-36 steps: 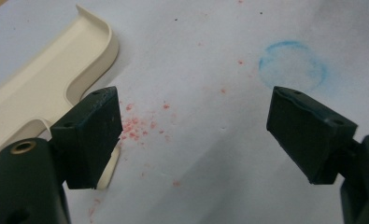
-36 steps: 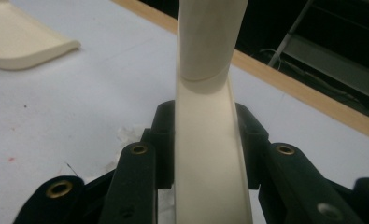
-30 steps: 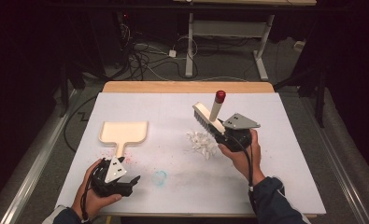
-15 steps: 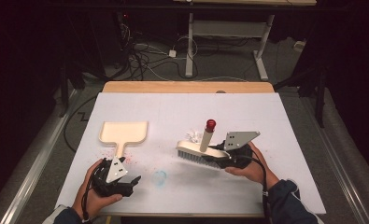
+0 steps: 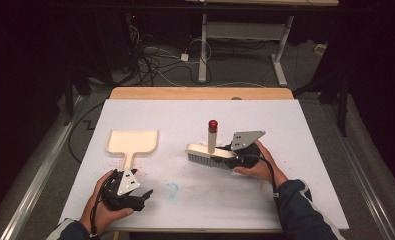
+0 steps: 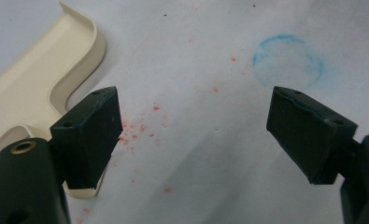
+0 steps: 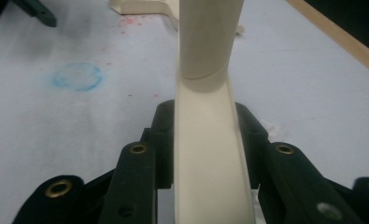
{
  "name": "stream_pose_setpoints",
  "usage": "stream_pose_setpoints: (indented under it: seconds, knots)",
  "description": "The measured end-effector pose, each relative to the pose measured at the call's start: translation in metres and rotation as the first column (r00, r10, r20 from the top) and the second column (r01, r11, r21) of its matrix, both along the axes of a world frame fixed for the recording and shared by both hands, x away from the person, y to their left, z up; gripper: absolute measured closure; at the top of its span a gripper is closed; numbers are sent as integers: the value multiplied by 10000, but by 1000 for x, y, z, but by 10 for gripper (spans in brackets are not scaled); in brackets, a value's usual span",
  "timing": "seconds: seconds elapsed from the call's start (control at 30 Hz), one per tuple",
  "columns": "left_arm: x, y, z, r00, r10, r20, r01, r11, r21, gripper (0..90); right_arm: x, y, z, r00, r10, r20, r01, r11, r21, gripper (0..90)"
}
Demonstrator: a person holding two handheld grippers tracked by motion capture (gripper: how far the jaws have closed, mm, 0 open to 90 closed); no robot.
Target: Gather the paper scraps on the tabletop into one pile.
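Sitting clamped between jaws: brush (image 7: pixel 205 154)

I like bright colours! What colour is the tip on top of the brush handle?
Red: the tip caps the cream brush handle, clearest in the high view.

Dark room; grey floor (image 5: pixel 305 70) strewn with cables (image 5: pixel 155 62); white-legged desk (image 5: pixel 245 35) behind table (image 5: pixel 295 130).

A cream brush (image 5: pixel 210 153) with grey bristles and a red-tipped handle sits right of a cream dustpan (image 5: pixel 133 142). The white table (image 5: pixel 305 150) bears red specks (image 6: pixel 134 127) and a blue ring (image 6: pixel 287 60).
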State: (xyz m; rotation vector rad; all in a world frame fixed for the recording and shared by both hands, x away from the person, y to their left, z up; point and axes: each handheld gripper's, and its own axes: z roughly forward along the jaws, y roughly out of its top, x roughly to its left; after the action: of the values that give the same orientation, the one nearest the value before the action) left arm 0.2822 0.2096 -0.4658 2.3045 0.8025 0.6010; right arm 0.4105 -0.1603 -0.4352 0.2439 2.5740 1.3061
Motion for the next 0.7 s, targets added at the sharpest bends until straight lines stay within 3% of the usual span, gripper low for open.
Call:
stream_pose_setpoints:
  seconds: [0.17, 0.3, 0.37, 0.43, 0.57, 0.7]
  knots:
    - [0, 1, 0, 10000, 22, -17, -22, 10000, 27, 174, 1, 0, 5, 9999, -127, 98, 123, 9993, 362, 678]
    - [0, 0, 0, 10000, 40, 17, -40, 10000, 32, 174, -3, -5, 18, 9992, -298, 264, 273, 9954, 915, 678]
    - [0, 0, 0, 9999, 108, 47, -108, 9999, 83, 173, -1, -10, 28, 9960, -836, 328, 788, 9886, 1281, 678]
    - [0, 0, 1, 9998, 167, 50, -167, 9998, 85, 173, 0, -11, 31, 9939, -1016, 428, 950, 9862, 1353, 678]
    - [1, 1, 1, 9997, 223, 47, -223, 9997, 70, 174, 11, -14, 37, 9778, -1964, 736, 1878, 9760, 1100, 678]
    - [1, 1, 1, 9997, 247, 22, -248, 9997, 51, 174, 27, -16, 35, 9540, -2816, 1027, 2720, 9573, 977, 677]
